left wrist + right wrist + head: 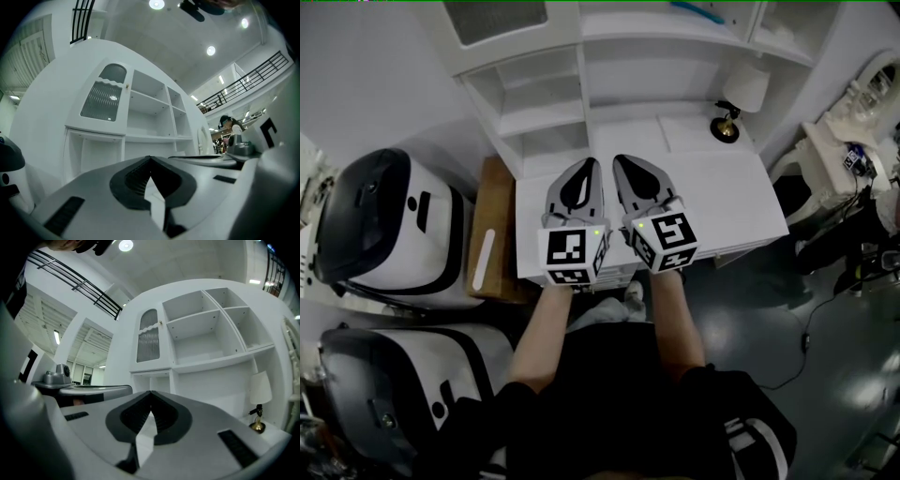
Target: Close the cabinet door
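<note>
Grippers closed, side by side above the white desk [736,202].
We are holding the left gripper [589,167] and the right gripper [622,161] with jaws together and empty. The ribbed-glass cabinet door [149,338] is sitting upper left in the cabinet [656,75], well apart from both.

The person's forearms reach forward from black sleeves, a gripper in each hand. The left gripper [589,169] and the right gripper [622,165] lie side by side, close together, over the white counter [741,202]. Each gripper's jaws meet at the tip. Behind the counter rises a white shelf unit [581,80] with open compartments and a glazed cabinet door [499,19] at its upper left. A small lamp [739,101] with a white shade stands on the counter to the right. Two white-and-black machines [380,225] sit at the left, beside a wooden board [492,230]. A cable [811,328] trails over the dark floor [825,394].
</note>
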Action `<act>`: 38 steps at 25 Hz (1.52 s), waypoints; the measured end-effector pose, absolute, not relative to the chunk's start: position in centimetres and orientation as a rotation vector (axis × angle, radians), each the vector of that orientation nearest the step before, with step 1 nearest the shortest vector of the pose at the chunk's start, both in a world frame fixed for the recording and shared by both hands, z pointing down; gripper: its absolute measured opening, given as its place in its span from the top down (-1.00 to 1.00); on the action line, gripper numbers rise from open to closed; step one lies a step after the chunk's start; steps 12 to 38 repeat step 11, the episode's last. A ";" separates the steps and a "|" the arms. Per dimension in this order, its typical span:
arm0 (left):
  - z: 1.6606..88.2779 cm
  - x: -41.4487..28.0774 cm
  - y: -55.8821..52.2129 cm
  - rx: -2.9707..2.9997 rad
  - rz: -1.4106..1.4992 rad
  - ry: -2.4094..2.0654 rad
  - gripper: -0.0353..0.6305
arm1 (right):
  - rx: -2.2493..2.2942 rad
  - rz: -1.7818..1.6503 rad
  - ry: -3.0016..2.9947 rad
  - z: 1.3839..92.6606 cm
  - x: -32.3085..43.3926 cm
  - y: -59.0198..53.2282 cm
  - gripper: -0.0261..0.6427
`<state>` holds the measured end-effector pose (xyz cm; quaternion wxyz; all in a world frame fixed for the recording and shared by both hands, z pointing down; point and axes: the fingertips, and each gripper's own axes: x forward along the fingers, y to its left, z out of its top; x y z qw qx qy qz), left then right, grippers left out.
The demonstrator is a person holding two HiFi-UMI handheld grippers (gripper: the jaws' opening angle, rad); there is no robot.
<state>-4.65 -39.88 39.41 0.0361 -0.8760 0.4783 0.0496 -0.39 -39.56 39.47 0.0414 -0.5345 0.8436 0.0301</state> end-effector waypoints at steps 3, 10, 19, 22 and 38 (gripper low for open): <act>39.7 -3.7 -39.8 -2.706 0.150 1.449 0.86 | -1.644 0.093 2.582 39.6 0.2 -39.2 0.86; 39.9 -1.7 -39.4 -2.744 0.142 1.416 0.86 | -1.643 0.120 2.583 39.3 1.6 -38.8 0.86; 39.8 -1.3 -39.4 -2.745 0.145 1.410 0.86 | -1.643 0.122 2.585 39.3 1.9 -38.8 0.86; 39.8 -1.3 -39.4 -2.745 0.145 1.410 0.86 | -1.643 0.122 2.585 39.3 1.9 -38.8 0.86; 39.8 -1.3 -39.4 -2.745 0.145 1.410 0.86 | -1.643 0.122 2.585 39.3 1.9 -38.8 0.86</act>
